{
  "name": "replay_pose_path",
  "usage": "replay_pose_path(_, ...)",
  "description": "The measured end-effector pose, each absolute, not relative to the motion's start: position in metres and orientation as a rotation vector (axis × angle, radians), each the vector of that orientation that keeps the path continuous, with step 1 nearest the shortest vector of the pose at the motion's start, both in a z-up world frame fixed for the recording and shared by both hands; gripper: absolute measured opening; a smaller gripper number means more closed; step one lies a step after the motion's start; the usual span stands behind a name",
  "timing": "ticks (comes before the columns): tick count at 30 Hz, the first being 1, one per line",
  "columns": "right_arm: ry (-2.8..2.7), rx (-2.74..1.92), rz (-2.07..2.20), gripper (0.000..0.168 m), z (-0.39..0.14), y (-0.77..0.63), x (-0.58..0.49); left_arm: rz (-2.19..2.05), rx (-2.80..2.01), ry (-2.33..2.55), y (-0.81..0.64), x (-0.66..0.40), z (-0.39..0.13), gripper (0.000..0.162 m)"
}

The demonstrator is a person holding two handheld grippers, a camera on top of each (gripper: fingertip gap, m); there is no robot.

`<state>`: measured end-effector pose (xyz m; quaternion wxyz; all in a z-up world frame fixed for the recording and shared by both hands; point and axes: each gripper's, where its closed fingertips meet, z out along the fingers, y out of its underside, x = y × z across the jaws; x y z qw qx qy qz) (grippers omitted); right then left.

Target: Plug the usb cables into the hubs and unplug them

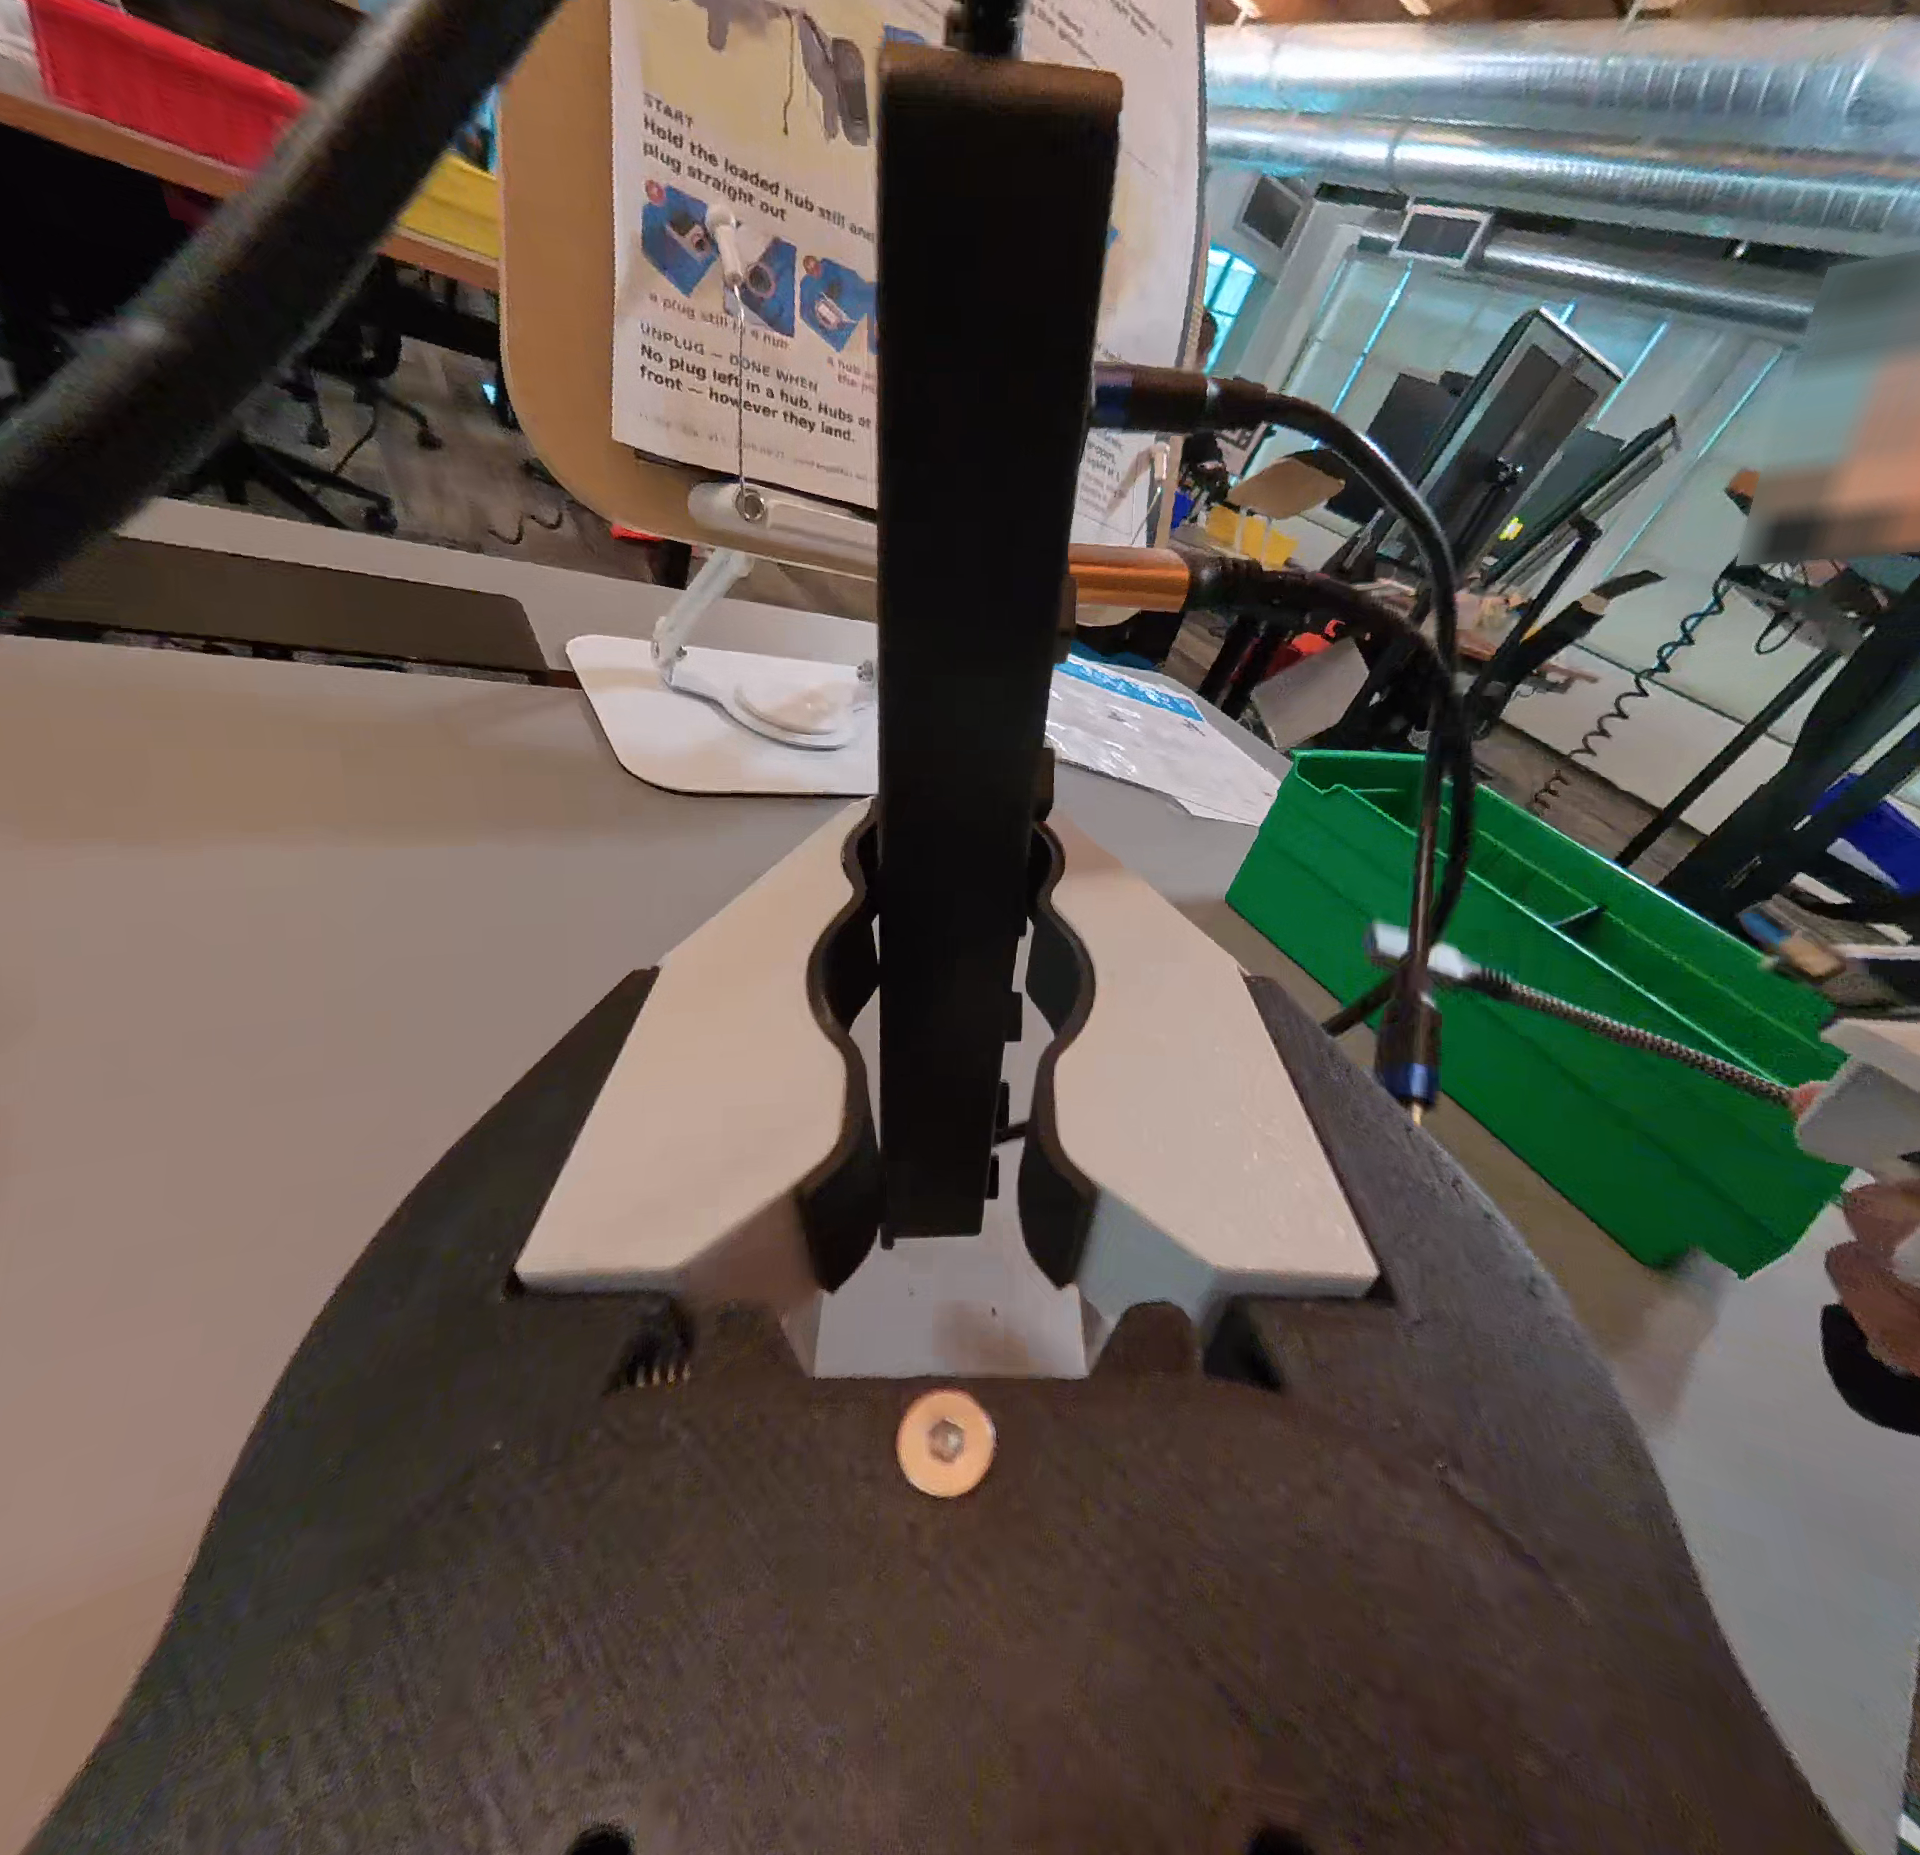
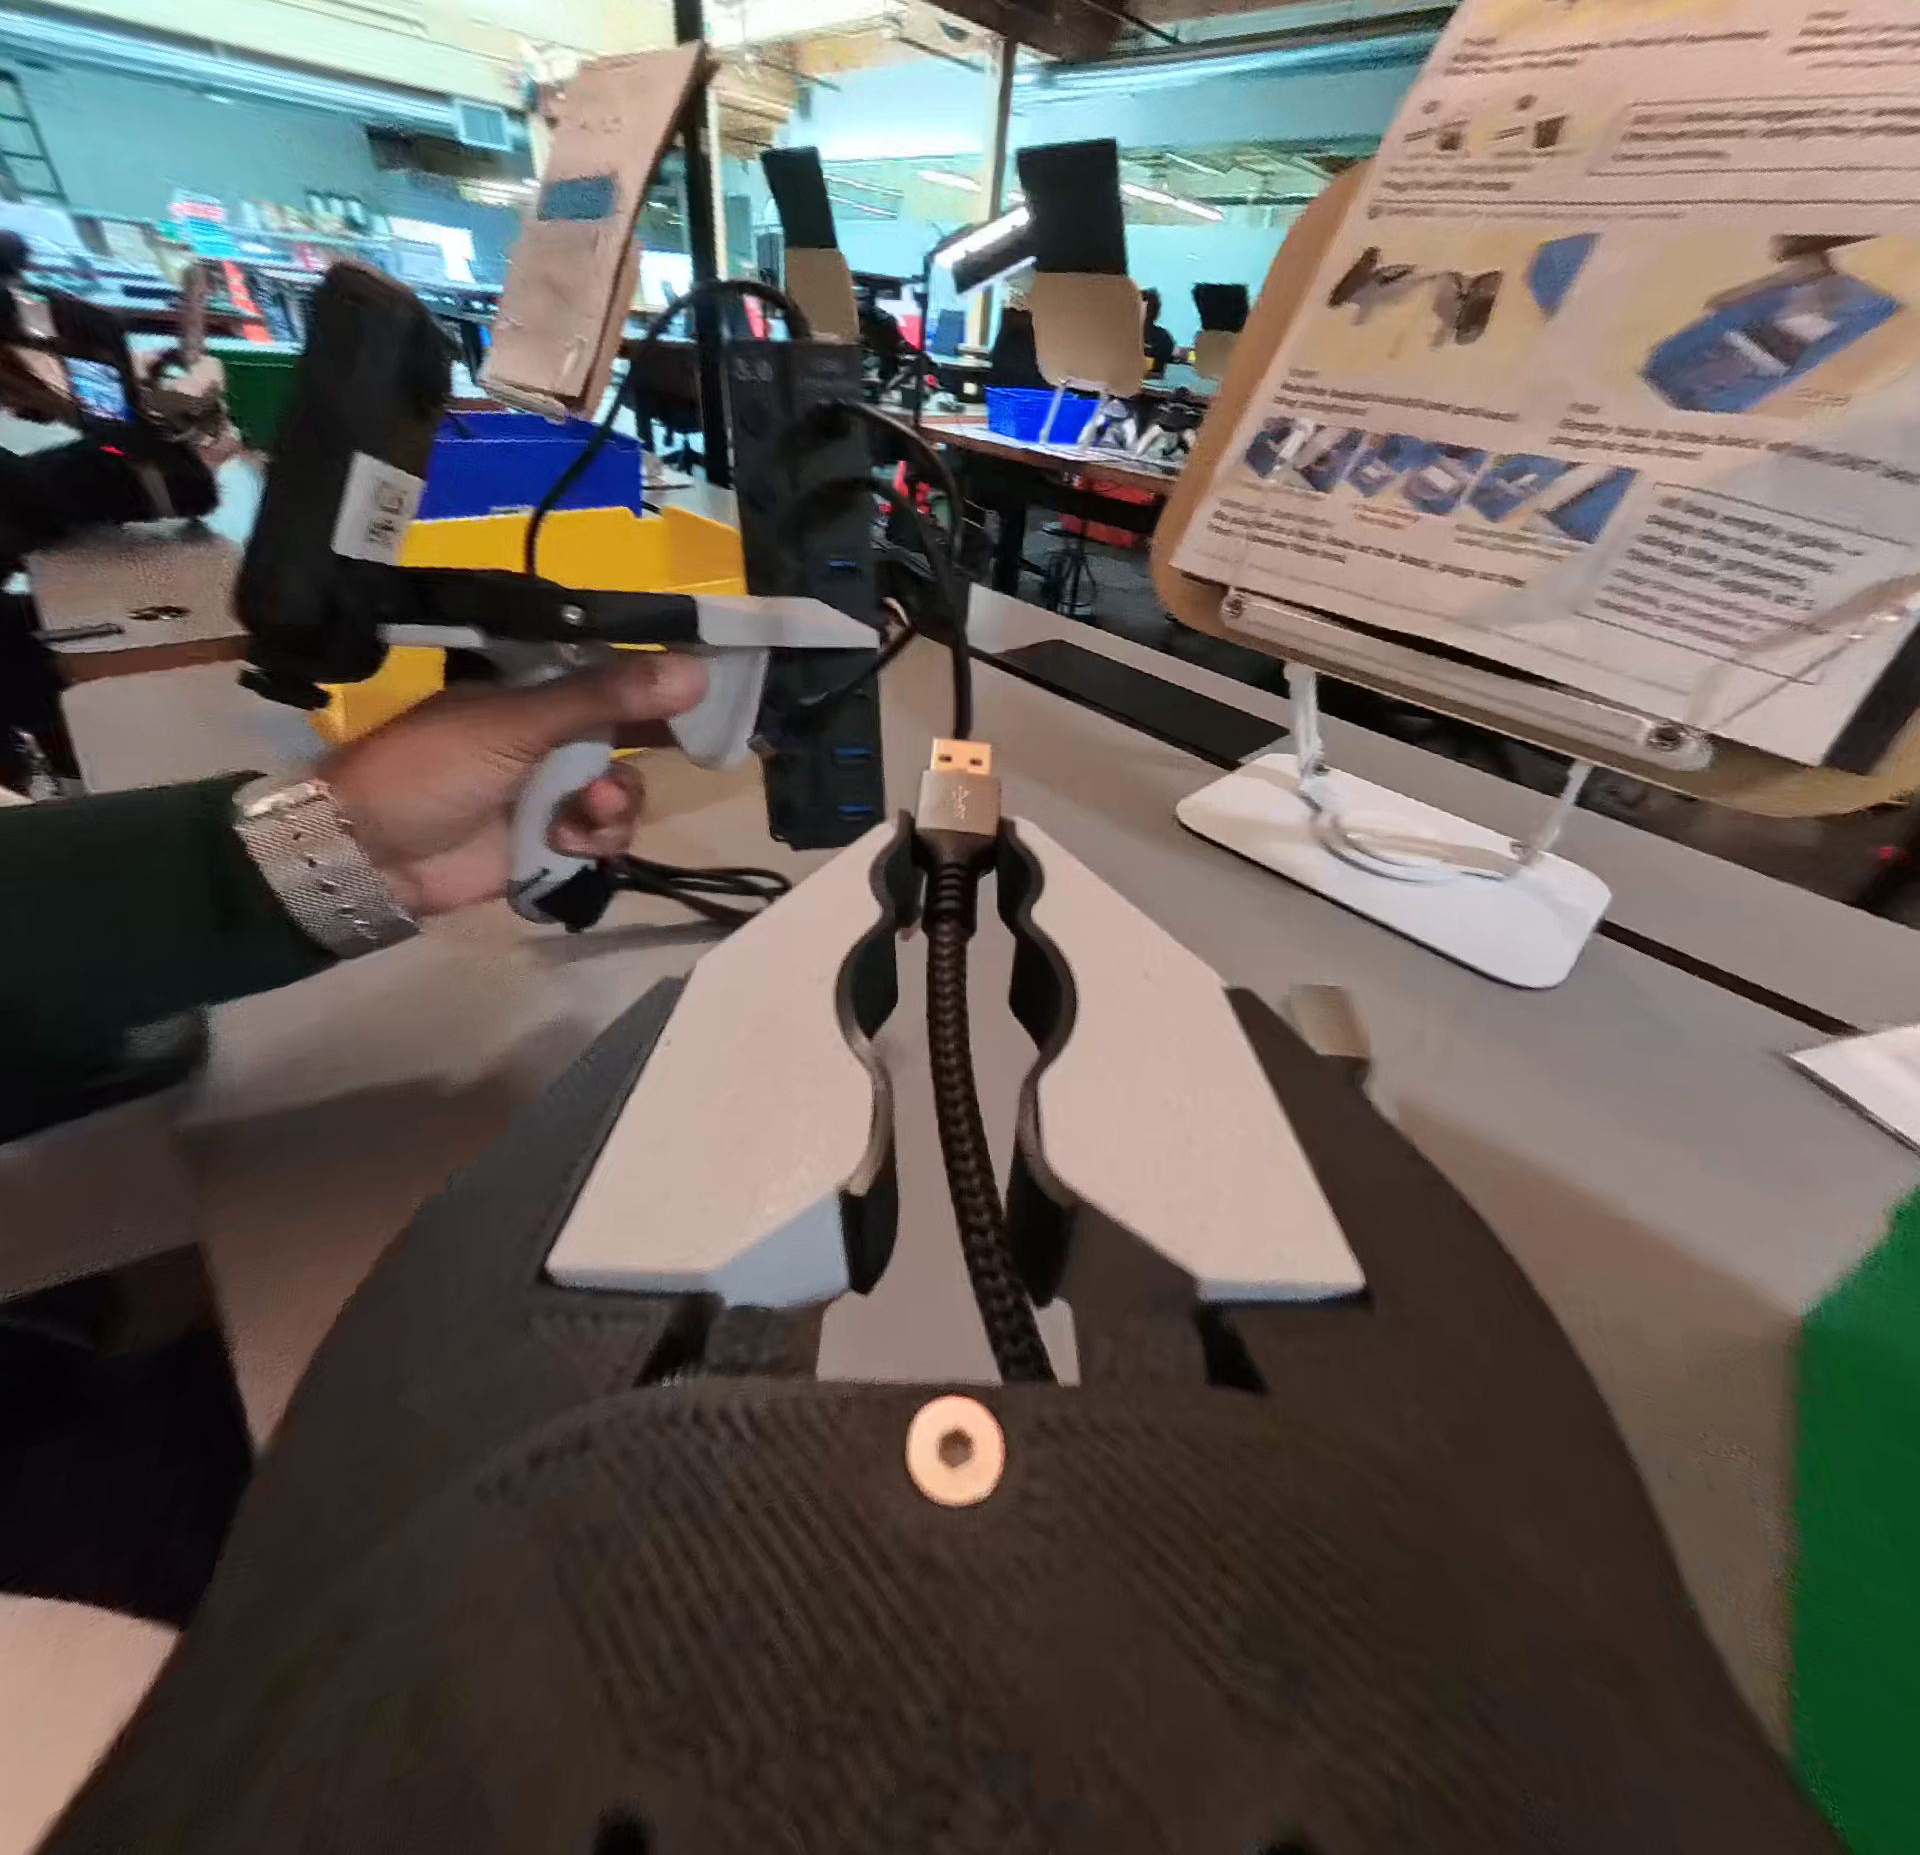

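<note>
My left gripper [image 1: 956, 1026] clamps the black USB hub [image 1: 987, 558] upright with two plugs seated, while my right gripper [image 2: 956, 870] grips a braided cable's gold USB-A plug [image 2: 958, 782] just short of the hub, with unplugging all left.

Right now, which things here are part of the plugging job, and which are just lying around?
In the job:
left gripper, shut on the hub
right gripper, shut on the braided cable
two cables plugged into the hub

Lying about:
green bin
instruction stand
yellow bin
</note>
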<state>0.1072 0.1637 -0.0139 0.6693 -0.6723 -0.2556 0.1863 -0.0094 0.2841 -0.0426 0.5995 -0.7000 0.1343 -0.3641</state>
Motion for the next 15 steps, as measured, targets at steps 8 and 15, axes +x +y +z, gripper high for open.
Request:
replay_pose_path(8,-0.428,-1.349,0.327,0.015,0.097,0.144,0.198,-0.929,-1.602,0.307,0.284,-0.007,-0.051,0.024)
replay_pose_path(15,-0.172,-1.700,0.771,0.016,0.051,0.148,0.319,-0.974,-1.613,0.359,0.274,0.011,-0.057,0.024)
